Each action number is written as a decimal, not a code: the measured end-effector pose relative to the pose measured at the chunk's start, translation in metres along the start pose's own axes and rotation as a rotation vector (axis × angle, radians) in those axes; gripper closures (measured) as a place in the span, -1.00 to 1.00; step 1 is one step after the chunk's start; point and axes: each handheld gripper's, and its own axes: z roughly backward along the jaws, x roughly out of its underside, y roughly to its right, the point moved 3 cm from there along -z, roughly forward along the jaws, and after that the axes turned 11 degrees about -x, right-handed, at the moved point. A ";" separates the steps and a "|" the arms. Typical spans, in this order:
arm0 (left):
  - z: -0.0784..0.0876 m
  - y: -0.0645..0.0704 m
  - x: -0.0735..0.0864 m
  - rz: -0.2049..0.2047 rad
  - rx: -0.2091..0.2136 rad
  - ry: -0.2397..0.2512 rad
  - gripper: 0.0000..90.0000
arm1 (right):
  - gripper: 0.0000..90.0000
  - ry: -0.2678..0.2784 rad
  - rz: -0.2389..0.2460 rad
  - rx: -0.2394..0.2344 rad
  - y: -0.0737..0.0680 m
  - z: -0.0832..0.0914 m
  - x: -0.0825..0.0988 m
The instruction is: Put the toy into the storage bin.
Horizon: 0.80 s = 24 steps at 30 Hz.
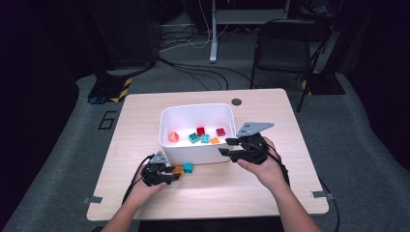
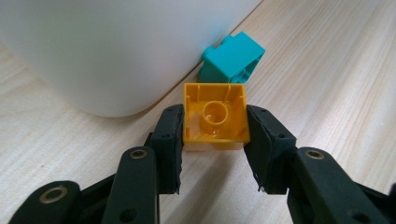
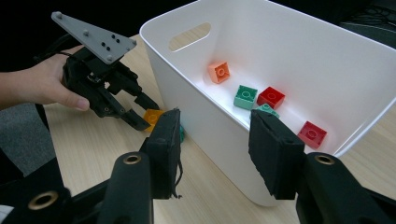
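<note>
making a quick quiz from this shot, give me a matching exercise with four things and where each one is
Things:
1. orange brick
2. teal brick
3. red bricks
4. right gripper

Places:
A. inside the white bin
B. between the left gripper's jaws
C. jaws either side of the bin's near wall
D. on the table, against the outside of the bin

Pairs: 1-B, 2-D, 3-A, 4-C
</note>
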 end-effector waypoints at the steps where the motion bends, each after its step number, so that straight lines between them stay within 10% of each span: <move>1: 0.002 0.000 -0.001 0.007 0.000 0.006 0.30 | 0.19 0.001 0.000 0.001 0.000 0.000 0.000; 24: 0.067 0.002 -0.033 0.024 0.014 0.080 0.30 | 0.19 0.012 -0.021 0.013 0.008 0.005 0.002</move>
